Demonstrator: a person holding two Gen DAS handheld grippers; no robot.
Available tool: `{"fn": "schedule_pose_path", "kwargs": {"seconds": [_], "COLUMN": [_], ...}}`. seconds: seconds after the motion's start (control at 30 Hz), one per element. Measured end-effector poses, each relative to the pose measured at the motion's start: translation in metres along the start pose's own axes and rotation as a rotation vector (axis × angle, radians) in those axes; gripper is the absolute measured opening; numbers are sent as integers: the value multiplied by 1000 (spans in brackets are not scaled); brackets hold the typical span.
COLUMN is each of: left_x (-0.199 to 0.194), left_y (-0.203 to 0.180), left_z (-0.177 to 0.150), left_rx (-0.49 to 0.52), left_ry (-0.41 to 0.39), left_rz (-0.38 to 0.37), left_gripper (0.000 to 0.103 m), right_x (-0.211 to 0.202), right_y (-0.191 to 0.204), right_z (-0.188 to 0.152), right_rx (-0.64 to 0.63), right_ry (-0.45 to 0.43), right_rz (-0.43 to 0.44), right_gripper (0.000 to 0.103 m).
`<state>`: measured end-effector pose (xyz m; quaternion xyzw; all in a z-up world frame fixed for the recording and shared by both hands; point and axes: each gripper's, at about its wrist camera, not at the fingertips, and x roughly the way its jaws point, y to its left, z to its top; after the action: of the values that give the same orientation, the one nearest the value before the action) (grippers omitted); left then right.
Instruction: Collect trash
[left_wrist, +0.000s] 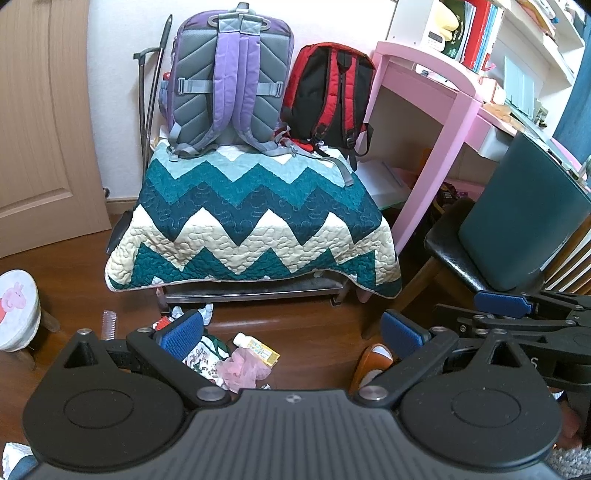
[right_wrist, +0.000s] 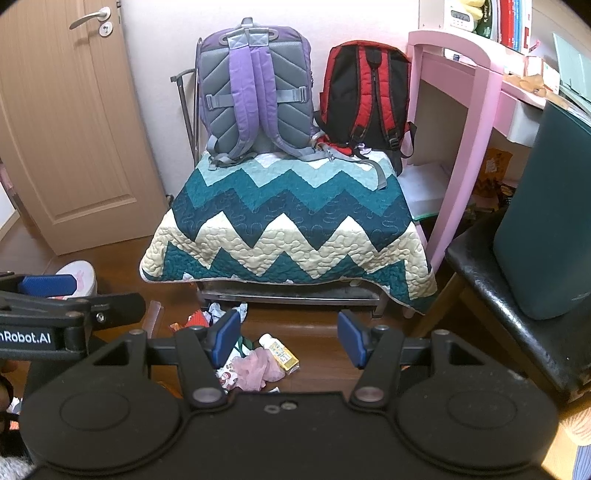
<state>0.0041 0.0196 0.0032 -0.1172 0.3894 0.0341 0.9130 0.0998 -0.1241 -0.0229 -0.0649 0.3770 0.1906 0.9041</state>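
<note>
Right wrist: crumpled pink mesh (right_wrist: 255, 369) on glossy wood floor (right_wrist: 314, 354).

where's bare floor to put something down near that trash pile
Bare wood floor lies right of the trash pile, running toward the black chair. Another bare patch sits before the door. It is crowded under the quilt's front edge, where wrappers cluster.
</note>
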Motion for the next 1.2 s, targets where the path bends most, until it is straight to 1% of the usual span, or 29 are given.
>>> {"fn": "schedule_pose_path", "kwargs": {"seconds": [0.17,0.37,0.57,0.73,0.83,0.93,1.0,1.1,1.2], "left_x": [19,48,87,121,148,177,202,243,288], "left_y": [12,40,75,104,124,142,154,170,183], "left_z": [2,11,23,30,32,33,32,25,12], "left_rx": [-15,-38,-66,-58,-55,-38,-22,-19,-41], "left_ry": [21,1,13,12,38,79,128,225,337], "left_rz": [-4,64,120,172,212,240,245,243,236], "left_gripper": [103,103,103,103,103,103,103,103,103], "right_x": [21,61,106,157,195,237,268,309,349], "right_y": [0,-2,-2,-6,-7,-9,-9,-10,-6], "right_z": [7,22,34,39,36,32,28,18,3], "right_rx": [-6,-9,-18,-24,-23,-2,12,41,65], "right_ry": [23,53,80,93,130,184,219,275,347], "right_rz": [14,3,21,73,117,140,144,165,182], "right_gripper": [58,58,58,58,58,58,58,58,58]}}
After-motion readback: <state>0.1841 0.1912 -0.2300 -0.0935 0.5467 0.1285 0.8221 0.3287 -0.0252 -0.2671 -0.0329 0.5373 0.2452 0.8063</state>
